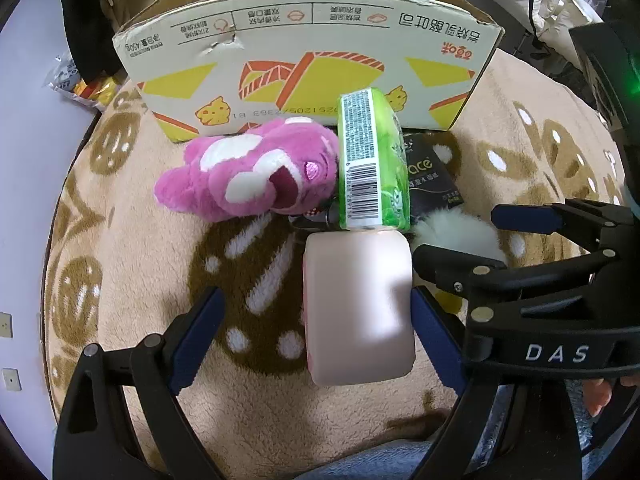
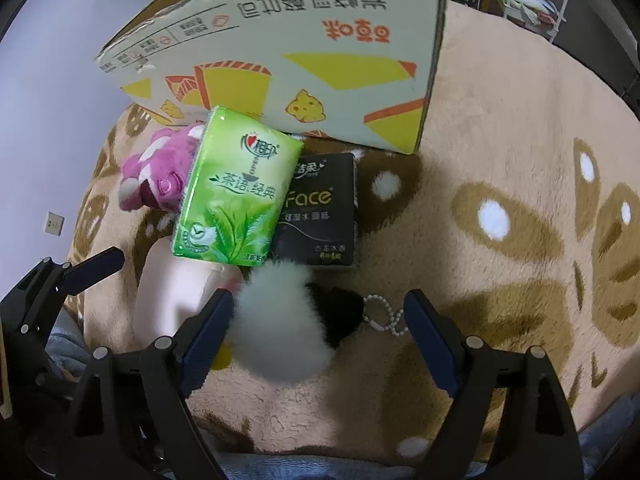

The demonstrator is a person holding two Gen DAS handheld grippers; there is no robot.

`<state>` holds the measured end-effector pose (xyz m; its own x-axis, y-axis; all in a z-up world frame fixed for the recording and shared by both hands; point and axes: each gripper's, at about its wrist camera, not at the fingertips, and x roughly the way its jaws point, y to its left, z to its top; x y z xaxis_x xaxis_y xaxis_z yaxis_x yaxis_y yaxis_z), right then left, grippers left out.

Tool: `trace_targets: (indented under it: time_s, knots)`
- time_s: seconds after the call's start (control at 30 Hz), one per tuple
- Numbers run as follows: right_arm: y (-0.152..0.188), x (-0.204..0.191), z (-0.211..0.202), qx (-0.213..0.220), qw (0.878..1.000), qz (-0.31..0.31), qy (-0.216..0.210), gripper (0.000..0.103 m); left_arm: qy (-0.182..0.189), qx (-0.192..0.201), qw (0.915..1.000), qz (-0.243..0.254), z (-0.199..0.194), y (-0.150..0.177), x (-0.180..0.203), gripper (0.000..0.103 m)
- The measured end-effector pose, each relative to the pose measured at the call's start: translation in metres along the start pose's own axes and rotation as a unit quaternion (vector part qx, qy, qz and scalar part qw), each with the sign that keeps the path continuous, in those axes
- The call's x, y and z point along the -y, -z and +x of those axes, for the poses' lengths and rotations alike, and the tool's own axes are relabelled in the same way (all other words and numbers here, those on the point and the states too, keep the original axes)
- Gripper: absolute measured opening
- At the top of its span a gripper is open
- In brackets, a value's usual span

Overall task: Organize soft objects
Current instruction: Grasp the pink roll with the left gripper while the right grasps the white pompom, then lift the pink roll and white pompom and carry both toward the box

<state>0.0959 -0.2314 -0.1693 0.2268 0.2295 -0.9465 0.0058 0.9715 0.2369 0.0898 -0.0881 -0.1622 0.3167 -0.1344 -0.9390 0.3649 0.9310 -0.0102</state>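
On a beige plush blanket (image 2: 500, 128) patterned with brown shapes, a small heap of soft things lies just in front of a printed cardboard box (image 1: 308, 56) (its lettering reads upside down from here). The left gripper (image 1: 314, 328) points steeply down with its jaws wide apart; a pale pink pack (image 1: 358, 308) lies between them, its right edge at or against the right blue pad, the left pad well clear. Beyond it, touching its far end, is a green tissue pack (image 2: 236, 188), tilted up on a pink plush toy (image 1: 256, 172) to one side and a black tissue pack (image 2: 320, 212) to the other. The right gripper (image 2: 318, 320) also stands wide open, nothing clamped, straddling a fluffy white-and-black plush keychain (image 2: 288, 320) with a bead chain (image 2: 384, 316).
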Motion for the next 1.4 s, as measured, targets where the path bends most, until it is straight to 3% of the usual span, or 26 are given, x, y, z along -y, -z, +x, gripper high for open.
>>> trace_targets:
  time_s: [0.1, 0.2, 0.5, 0.87, 1.23, 1.4]
  knots:
    - [0.001, 0.0, 0.0, -0.002, 1.0, 0.001, -0.001, 0.088, -0.001, -0.002, 1.0, 0.001, 0.001, 0.0, 0.0, 0.091]
    - [0.0, -0.001, 0.002, -0.007, 1.0, 0.002, 0.004, 0.077, -0.002, -0.005, 1.0, 0.003, 0.002, 0.0, 0.001, 0.091]
    - [-0.002, 0.002, 0.007, -0.016, 1.0, 0.004, 0.009, 0.067, -0.016, -0.011, 0.9998, 0.001, 0.005, -0.001, -0.001, 0.091]
    - [-0.002, -0.001, 0.01, -0.016, 1.0, -0.001, 0.007, 0.057, 0.034, -0.015, 0.9993, 0.008, 0.006, -0.001, 0.004, 0.051]
    - [0.002, -0.007, 0.008, -0.013, 1.0, -0.019, 0.02, 0.045, 0.053, -0.01, 0.9985, -0.004, 0.005, 0.0, 0.001, 0.035]
    - [0.004, -0.01, 0.001, 0.003, 1.0, -0.025, 0.019, 0.038, 0.054, -0.008, 0.9985, -0.01, 0.001, 0.002, -0.001, 0.034]
